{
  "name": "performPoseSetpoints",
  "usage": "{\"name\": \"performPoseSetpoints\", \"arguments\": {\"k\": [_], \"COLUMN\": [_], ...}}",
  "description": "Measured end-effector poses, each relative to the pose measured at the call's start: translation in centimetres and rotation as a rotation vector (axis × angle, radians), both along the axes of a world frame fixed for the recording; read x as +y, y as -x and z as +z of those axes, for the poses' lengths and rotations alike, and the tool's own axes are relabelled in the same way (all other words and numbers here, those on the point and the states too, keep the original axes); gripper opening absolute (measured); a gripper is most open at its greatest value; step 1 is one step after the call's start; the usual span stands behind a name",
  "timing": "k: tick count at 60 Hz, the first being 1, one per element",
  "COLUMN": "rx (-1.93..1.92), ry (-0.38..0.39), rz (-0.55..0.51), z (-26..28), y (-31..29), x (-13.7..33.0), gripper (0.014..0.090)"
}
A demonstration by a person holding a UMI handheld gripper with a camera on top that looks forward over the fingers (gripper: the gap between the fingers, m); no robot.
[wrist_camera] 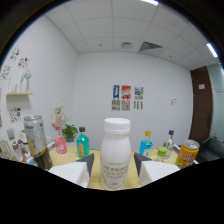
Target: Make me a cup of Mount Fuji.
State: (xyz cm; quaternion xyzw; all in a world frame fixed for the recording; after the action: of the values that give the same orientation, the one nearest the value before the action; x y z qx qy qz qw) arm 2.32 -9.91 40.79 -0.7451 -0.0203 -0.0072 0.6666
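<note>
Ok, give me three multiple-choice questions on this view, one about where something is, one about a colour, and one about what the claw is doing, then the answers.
1. Where is the white bottle?
A. Between the claw's fingers
B. Behind the silver can
C. On the wall shelf

2. What colour is the can standing beyond the claw's right finger?
A. Silver
B. Orange
C. Green

3. What state is the claw in?
A. Shut with nothing in it
B. Open, with the white bottle between its fingers
C. Shut on the pink bottle

Answers:
1. A, the bottle stands upright on the table between the two fingers.
2. B, that can is orange; the silver can is on the other side.
3. B, a gap shows at each side of the bottle.
</note>
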Motion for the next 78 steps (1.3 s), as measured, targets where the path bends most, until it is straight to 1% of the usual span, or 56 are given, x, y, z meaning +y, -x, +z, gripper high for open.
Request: {"name": "performPoseSetpoints", "arguments": {"k": [3,7,8,9,22,31,36,42,45,49,54,59,64,68,73,78], "rx": [0.008,0.018,0.020,0.025,0.068,0.058,0.095,0.105,0.101,0.104,0.140,0.126,0.118,0.107,0.082,0.054], "ry": [0.016,0.032,0.026,0.016,0.034,-0.023,-0.064,-0.094,-0.087,-0.042,0.027,0.119,0.158,0.181,0.238,0.277], "rz": [0.002,0.006,0.011,0.019,0.047,0.079,0.113,0.128,0.121,0.095,0.072,0.028,0.008,-0.004,-0.024,-0.037], "z": [-0.7,-1.4,-1.3,-1.1,-0.8,2.8,5.2,5.6,4.3,0.7,-5.6,-11.8,-17.5,-21.0,-24.9,-27.4], "y": [-0.1,-0.1,-0.1,0.0,0.3,0.4,0.4,-0.6,-1.4,-3.0,-4.9,-6.7,-8.1,-8.8,-9.9,-10.6], "x": [0.8,1.3,1.3,1.4,1.0,-1.2,-3.6,-6.4,-7.7,-8.9,-10.0,-10.9,-11.8,-12.1,-12.3,-12.3], "gripper": [0.0683,0.0568,0.0520,0.0514,0.0496,0.0498,0.0496,0.0495,0.0494,0.0493,0.0493,0.0493,0.0493,0.0494,0.0493,0.0494]}}
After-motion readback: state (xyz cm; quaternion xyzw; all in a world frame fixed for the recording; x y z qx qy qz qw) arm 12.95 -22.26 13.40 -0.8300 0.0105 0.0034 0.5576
